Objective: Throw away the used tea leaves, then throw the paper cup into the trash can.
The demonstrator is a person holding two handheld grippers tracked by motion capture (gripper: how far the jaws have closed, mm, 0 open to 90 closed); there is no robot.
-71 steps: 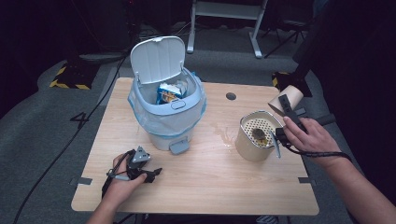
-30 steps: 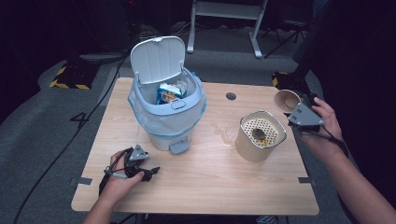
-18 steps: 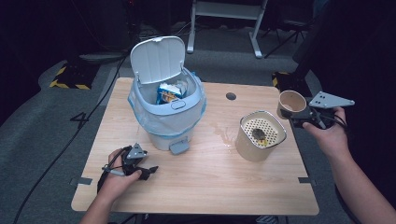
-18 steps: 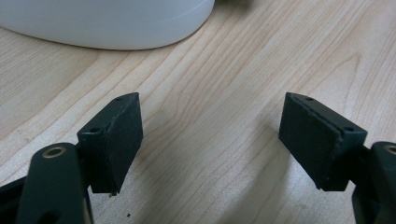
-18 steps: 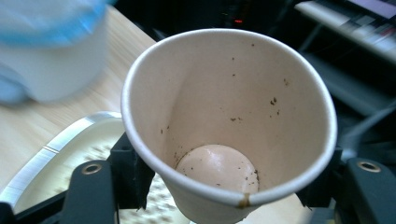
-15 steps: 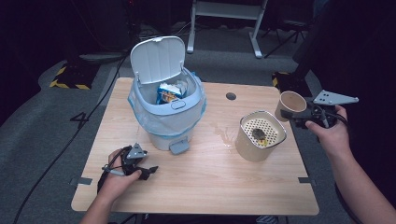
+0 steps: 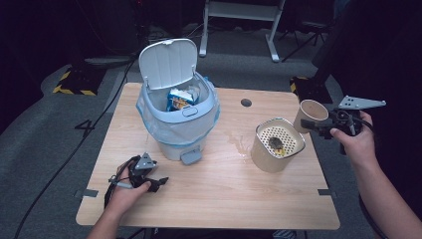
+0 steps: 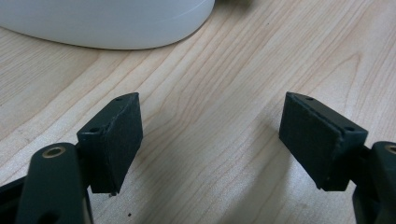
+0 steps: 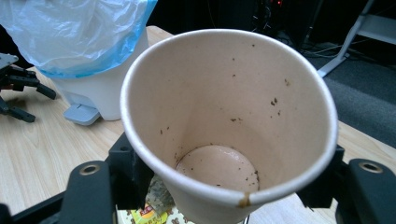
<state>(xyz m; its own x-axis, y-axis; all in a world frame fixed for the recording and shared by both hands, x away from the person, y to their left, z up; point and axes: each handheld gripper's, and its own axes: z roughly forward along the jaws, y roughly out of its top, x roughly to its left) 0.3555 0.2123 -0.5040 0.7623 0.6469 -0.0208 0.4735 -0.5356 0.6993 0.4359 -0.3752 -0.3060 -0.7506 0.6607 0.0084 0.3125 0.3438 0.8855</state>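
Observation:
My right gripper (image 7: 318, 126) is shut on a paper cup (image 7: 309, 114), held upright in the air off the table's right edge, just right of a cream canister (image 7: 275, 146) with a perforated strainer top that has dark dregs on it. In the right gripper view the paper cup (image 9: 229, 122) stands empty, with brown specks on its inner wall. My left gripper (image 7: 155, 182) rests on the wooden table (image 7: 234, 194) at the front left, open, with nothing between its pads (image 8: 114, 140).
A white pedal bin (image 7: 177, 113) with a blue liner and raised lid stands at the table's middle left, with wrappers inside. A wet patch (image 7: 238, 143) lies between bin and canister. A cable hole (image 7: 246, 102) sits near the far edge.
My right gripper has lifted the paper cup away from the canister, turned it upright and carried it right, past the table's edge. The left gripper has stayed put.

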